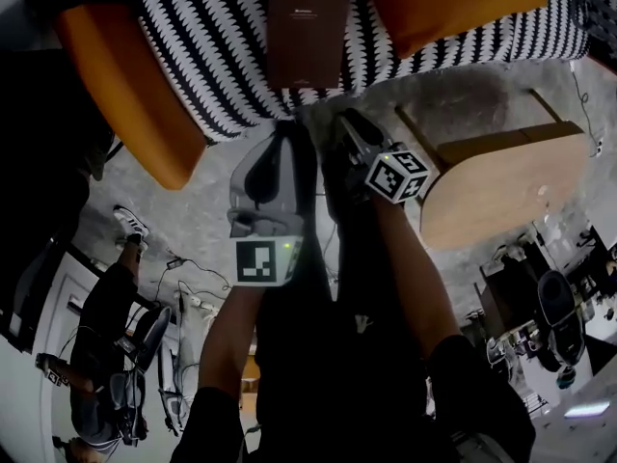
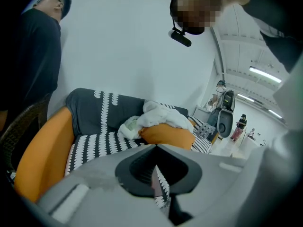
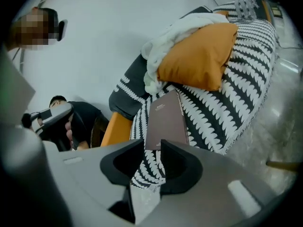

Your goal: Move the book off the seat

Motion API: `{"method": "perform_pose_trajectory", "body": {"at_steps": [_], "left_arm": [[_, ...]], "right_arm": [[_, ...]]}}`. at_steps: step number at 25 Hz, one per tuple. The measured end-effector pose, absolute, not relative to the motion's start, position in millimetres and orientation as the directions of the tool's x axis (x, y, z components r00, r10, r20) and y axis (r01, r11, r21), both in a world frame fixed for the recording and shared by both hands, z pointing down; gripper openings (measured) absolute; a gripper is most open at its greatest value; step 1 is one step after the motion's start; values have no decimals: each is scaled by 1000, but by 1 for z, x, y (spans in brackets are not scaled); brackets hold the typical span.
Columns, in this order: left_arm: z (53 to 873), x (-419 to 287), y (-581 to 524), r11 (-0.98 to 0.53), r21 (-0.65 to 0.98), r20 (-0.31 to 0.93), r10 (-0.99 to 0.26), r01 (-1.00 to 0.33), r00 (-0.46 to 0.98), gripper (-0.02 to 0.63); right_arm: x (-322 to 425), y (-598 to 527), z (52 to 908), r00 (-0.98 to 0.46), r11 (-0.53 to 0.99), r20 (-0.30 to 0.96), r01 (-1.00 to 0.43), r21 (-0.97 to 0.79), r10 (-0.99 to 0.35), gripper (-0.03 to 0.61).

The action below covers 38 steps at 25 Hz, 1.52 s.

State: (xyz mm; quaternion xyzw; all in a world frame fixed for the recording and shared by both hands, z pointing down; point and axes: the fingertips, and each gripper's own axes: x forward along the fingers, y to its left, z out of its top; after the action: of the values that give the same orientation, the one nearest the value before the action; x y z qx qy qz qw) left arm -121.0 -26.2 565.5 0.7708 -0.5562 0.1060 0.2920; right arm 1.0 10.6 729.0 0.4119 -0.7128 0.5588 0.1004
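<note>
**On the sofa seat: one book, two claws near it**

Head view. Item 1: dark brown book (image 1: 307,37), lying flat on the black-and-white patterned sofa seat (image 1: 212,56), close to the seat's front edge. Item 2: orange cushion (image 1: 443,3), on the seat beside the book. Item 3: orange armrest (image 1: 125,85), at the other side. Item 4: left claw (image 1: 289,128) and right claw (image 1: 345,122), side by side over the grey floor (image 1: 193,220), both pointing at the seat's front edge below the book and apart from it. Item 5: low wooden counter (image 1: 501,177), on the floor beside the sofa.

Left gripper view. Left claw (image 2: 156,148) clenched, tips meeting, nothing between them. Beyond: patterned seat, orange cushion (image 2: 168,135), with a white cloth (image 2: 158,115) heaped on it. A person in dark clothes (image 2: 33,56) stands at the sofa's end.

Right gripper view. Right claw (image 3: 152,148) released, jaws apart with nothing gripped. The book (image 3: 165,119) lies on the seat straight ahead, its near edge showing above the gap, untouched. Orange cushion (image 3: 199,56) and white cloth (image 3: 175,32) lie behind it.
</note>
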Motion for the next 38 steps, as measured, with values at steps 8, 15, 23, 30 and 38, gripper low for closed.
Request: {"method": "perform_pose_trajectory", "body": {"at_steps": [8,15,23,30,38], "left_arm": [[606,-127,-37,-191,360,493,-792,-913,360,6],[620,-130,-48,-186,376,493,-790,-908,366,6],[654,-136,-53,-172,384,523,-769,-907,367,6],[657,-141,-65,-154,392,522,-775,-907,358,6],[658,-141,-77,-142,389,531,-773,-910,347,6]], "right_arm": [[8,4,779,-652,-33,598,-663,-748,-466,146],[6,0,813,-668,-99,585,-616,-782,-461,169],[3,5,850,-717,-177,522,-503,-846,-462,236],[-3,-6,849,-741,-183,466,-435,-882,-483,238],[-14,-24,854,-764,-181,417,-379,-908,-493,236]]}}
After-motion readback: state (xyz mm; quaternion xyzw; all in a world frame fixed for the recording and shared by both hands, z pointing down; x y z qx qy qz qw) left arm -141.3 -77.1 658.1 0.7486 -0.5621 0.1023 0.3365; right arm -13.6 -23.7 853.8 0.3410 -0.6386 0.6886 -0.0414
